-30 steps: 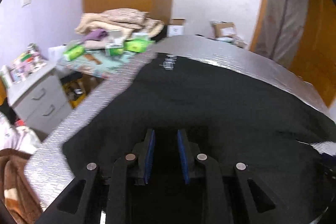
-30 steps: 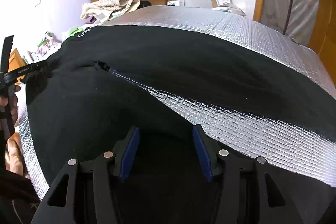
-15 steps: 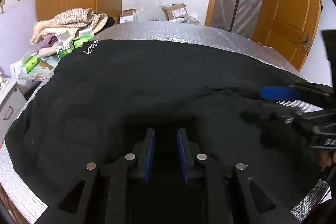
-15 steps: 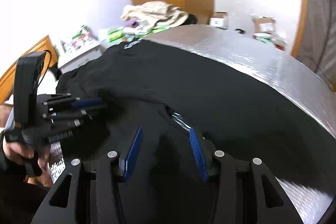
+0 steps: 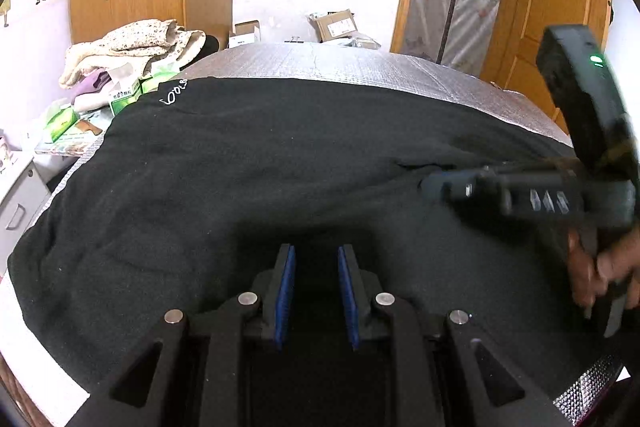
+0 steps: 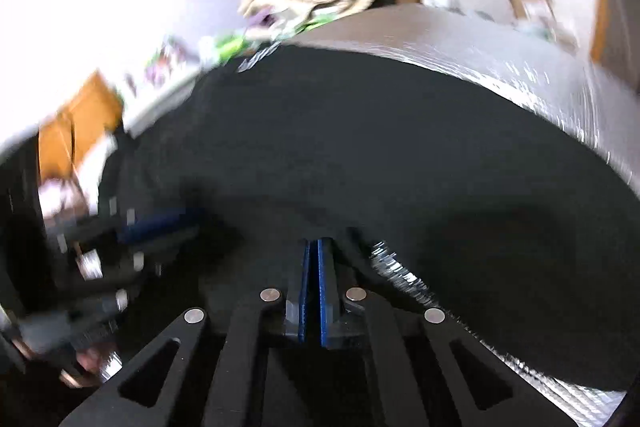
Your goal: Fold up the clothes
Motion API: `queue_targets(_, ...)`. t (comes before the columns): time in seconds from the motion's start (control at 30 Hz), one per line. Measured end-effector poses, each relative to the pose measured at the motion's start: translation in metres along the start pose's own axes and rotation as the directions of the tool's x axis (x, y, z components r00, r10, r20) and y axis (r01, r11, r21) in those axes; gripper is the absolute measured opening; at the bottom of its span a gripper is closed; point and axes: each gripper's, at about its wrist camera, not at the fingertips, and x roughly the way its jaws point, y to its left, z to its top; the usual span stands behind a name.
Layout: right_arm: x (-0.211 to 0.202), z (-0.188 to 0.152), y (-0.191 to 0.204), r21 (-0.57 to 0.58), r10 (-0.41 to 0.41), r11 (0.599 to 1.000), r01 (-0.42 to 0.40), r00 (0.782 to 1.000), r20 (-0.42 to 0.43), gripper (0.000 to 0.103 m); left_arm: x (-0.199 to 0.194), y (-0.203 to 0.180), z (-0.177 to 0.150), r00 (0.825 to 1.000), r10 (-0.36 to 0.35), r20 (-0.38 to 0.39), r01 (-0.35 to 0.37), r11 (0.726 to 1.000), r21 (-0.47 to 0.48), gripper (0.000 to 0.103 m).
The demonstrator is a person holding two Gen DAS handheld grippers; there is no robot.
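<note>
Right tongs (image 6: 313, 247) closed; black garment (image 5: 240, 167) lies spread crosswise.

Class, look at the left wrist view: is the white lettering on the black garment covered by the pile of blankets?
No: the white lettering lies uncovered on the black garment, while the pile of blankets sits beyond the table's edge.

Black garment (image 5: 248, 163); silver quilted mat (image 5: 344, 67)

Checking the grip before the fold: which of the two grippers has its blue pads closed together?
The right gripper: its blue pads meet over the black garment, having just closed. The left gripper shows a clear gap between its pads.
</note>
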Motion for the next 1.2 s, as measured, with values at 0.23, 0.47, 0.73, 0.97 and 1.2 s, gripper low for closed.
queue_targets(0.23, -0.015, -0.004, -0.015, 0.108, 0.016, 0.994, -0.021, 0.999, 0.041, 0.003, 0.000, 0.003, 0.000, 1.000, -0.010, 0.002, 0.010, 1.000, -0.008, 0.023)
queue_targets(0.47, -0.059, -0.046, -0.022, 0.130, 0.053, 0.990, -0.061, 0.997, 0.063, 0.006, 0.000, 0.002, 0.000, 1.000, -0.011, 0.001, 0.011, 1.000, -0.005, 0.023)
queue_targets(0.73, -0.103, -0.093, -0.079, 0.332, -0.024, 0.943, -0.006, 0.996, 0.087, 0.003, -0.009, -0.003, -0.011, 1.000, 0.016, 0.010, -0.016, 0.997, 0.079, 0.023)
queue_targets(0.97, -0.122, -0.109, -0.083, 0.350, -0.036, 0.937, 0.001, 0.995, 0.094, 0.003, -0.018, -0.003, -0.009, 0.999, 0.025, -0.023, -0.025, 0.999, 0.028, 0.023)
queue_targets(1.2, -0.131, -0.105, -0.071, 0.288, -0.052, 0.958, 0.012, 0.990, 0.134, 0.007, -0.028, -0.041, 0.000, 0.997, -0.082, 0.007, 0.081, 0.992, 0.092, 0.023)
